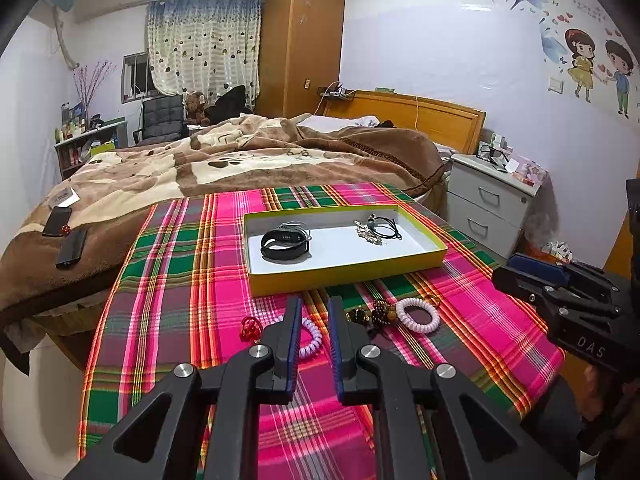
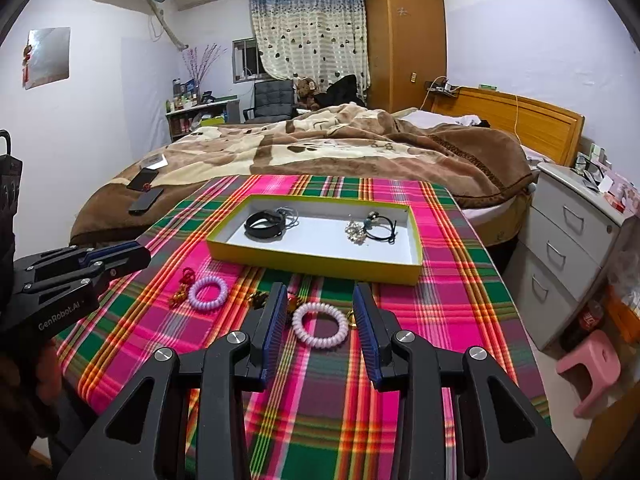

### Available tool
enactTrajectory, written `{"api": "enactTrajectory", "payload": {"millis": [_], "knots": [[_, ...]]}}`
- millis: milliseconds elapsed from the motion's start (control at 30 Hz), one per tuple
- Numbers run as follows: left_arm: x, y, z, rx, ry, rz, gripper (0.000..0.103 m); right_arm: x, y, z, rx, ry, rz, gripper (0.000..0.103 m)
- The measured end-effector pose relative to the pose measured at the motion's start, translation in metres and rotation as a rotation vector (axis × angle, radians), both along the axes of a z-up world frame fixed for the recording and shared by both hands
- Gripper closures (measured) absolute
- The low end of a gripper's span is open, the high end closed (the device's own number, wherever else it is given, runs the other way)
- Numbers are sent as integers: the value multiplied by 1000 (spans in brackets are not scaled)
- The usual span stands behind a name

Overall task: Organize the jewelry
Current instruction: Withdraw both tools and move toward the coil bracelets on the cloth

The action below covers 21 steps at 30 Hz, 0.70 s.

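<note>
- Jewelry: loose pieces lie on the plaid cloth point(image 2: 420, 320) just in front of the yellow tray point(image 2: 320, 266); the pale coil tie point(image 2: 320, 325) sits between my right fingers.
- My right gripper point(image 2: 320, 320): jaws wide, empty, straddling that coil tie. I cannot tell if the tips touch the cloth.
- A gold ring point(image 2: 352, 319) lies just beside the tie at my right finger, and a dark bead cluster point(image 2: 258, 299) is near the left finger.
- Second, lilac coil tie point(image 2: 208, 288) and a red charm point(image 2: 186, 275) sit further left, apart from the first tie.
- My left gripper point(image 1: 314, 320): jaws narrow but not touching, holding nothing, hovering near the lilac tie point(image 1: 310, 338).
- Tray already holds 1 black band point(image 2: 265, 224) with a grey cord on the left, and a sparkly piece point(image 2: 356, 233) plus a black cord point(image 2: 382, 229) on the right; the middle is bare.
- Step in hand, my guess: pick the pale tie with the right gripper.
- To do it well: lower until the pads bracket the ring's sides, close slowly, since the coil will squash.
- Keep the gold ring outside the pads so it isn't dragged.
- Lift over the tray wall, drop in the bare middle.
</note>
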State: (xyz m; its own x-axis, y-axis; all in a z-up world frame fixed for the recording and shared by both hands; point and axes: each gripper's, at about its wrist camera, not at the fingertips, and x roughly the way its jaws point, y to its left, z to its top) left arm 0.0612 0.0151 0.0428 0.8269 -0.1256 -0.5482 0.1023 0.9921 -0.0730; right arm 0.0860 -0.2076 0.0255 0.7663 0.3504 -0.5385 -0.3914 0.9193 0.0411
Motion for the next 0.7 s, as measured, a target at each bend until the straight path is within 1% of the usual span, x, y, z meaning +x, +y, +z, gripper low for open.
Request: {"api": "enactTrajectory", "payload": {"millis": [400,700], "knots": [[-19,-1,-1,1,-2,-8,91,-17,2,2,1,-2,5,68],[-21,-1,-5,8,-4,-9,91,-23,-5,-1,13,11,-1,68]]}}
